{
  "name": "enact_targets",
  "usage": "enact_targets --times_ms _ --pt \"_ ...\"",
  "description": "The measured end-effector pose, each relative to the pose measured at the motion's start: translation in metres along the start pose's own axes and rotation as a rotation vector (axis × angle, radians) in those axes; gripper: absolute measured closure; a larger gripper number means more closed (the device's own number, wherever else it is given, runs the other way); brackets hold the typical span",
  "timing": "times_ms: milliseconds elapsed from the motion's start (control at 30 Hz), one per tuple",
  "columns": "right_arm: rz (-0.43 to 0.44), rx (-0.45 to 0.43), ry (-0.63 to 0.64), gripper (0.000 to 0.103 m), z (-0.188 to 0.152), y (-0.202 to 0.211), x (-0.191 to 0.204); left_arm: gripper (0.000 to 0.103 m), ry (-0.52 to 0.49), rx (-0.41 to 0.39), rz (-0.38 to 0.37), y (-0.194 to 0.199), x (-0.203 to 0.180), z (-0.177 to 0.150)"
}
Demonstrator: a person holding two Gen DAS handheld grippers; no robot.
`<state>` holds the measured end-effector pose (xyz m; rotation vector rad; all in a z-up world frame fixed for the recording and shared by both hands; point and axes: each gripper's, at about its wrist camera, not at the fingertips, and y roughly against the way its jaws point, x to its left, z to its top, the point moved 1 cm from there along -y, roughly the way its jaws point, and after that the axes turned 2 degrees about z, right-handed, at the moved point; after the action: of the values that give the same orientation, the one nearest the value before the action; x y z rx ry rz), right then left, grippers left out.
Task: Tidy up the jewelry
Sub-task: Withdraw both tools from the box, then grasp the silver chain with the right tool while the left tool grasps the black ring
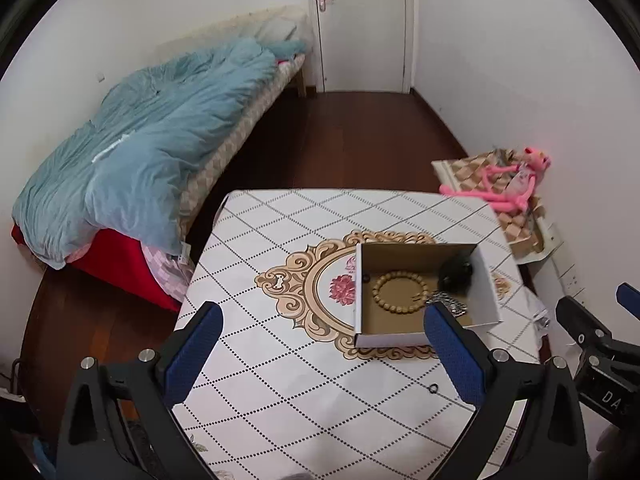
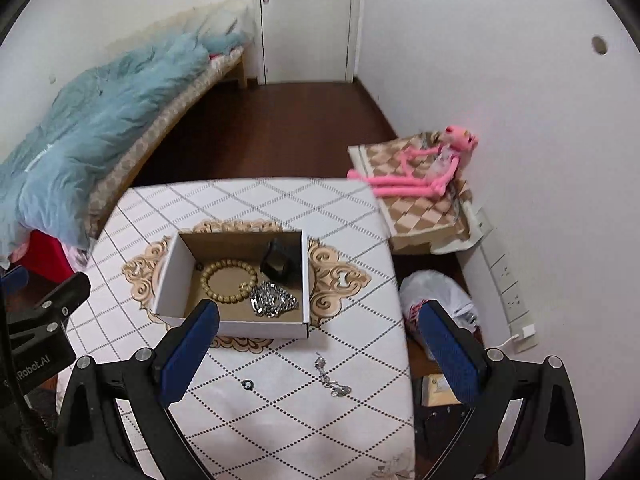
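Two grippers are in your hands, and both have their jaws spread wide with nothing between them. Your left gripper (image 1: 324, 344) hovers over the desk (image 1: 280, 400), with the cardboard box (image 1: 424, 338) just ahead of its right finger; that finger's blue pad overlaps the box's near right corner in the left wrist view, though you cannot tell whether it touches. Your right gripper (image 2: 316, 344) hangs above the desk's near right part, its left finger in front of the box (image 2: 264, 328) and its right finger past the desk edge, over a white plastic bag (image 2: 436, 292) on the floor.

Inside the box, ahead of your right jaws, lie a wooden bead bracelet (image 2: 228, 282), a heap of silver chain (image 2: 274, 300) just right of the beads and touching them, and a black object (image 2: 276, 264) against the far right wall. The same bead bracelet (image 1: 400, 292) shows ahead of your left jaws.

On the patterned cloth, between the right fingers and closer to you than the box, a small dark ring (image 2: 248, 385) lies apart from a loose silver chain (image 2: 332, 378) to its right. That ring (image 1: 433, 389) also sits just left of your left gripper's right finger.

Farther off, a bed with a blue quilt (image 1: 152, 148) lies beyond and left of both jaws, and a pink plush toy (image 2: 424, 168) rests on a checked cushion to the right.
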<state>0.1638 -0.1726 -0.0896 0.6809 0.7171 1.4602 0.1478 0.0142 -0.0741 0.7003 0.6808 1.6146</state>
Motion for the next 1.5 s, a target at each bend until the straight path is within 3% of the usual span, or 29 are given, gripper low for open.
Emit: enact_targets --times_ms 233,500,667,933,1100,1367,1467,1500 --pt "0.0 -0.085 -0.01 0.002 -0.001 0.049 -0.006 0.0 0.002 -0.047 -0.024 0.038 0.003 -0.003" --pt "0.033 -0.102 -0.031 0.002 -0.008 0.067 -0.01 0.0 0.014 -0.048 -0.035 0.048 0.001 -0.007" --pt "0.056 -0.036 -0.084 0.002 -0.023 0.043 -0.031 0.0 0.005 -0.01 -0.024 0.025 -0.007 -0.021" --pt "0.039 0.176 -0.129 0.002 -0.086 -0.054 -0.063 0.0 -0.076 0.159 0.03 -0.051 -0.037 -0.075" --pt "0.08 0.22 -0.146 0.025 -0.114 -0.098 -0.07 0.0 -0.1 0.26 0.05 -0.09 -0.047 -0.102" --pt "0.1 0.196 -0.041 0.04 -0.103 -0.15 -0.042 0.0 -0.098 0.334 0.067 -0.122 -0.052 -0.112" --pt "0.083 0.21 -0.003 0.067 -0.104 -0.163 -0.032 0.0 -0.105 0.336 0.056 -0.125 -0.057 -0.113" --pt "0.078 0.2 0.012 0.091 -0.105 -0.162 -0.031 0.0 -0.11 0.334 0.047 -0.125 -0.059 -0.112"
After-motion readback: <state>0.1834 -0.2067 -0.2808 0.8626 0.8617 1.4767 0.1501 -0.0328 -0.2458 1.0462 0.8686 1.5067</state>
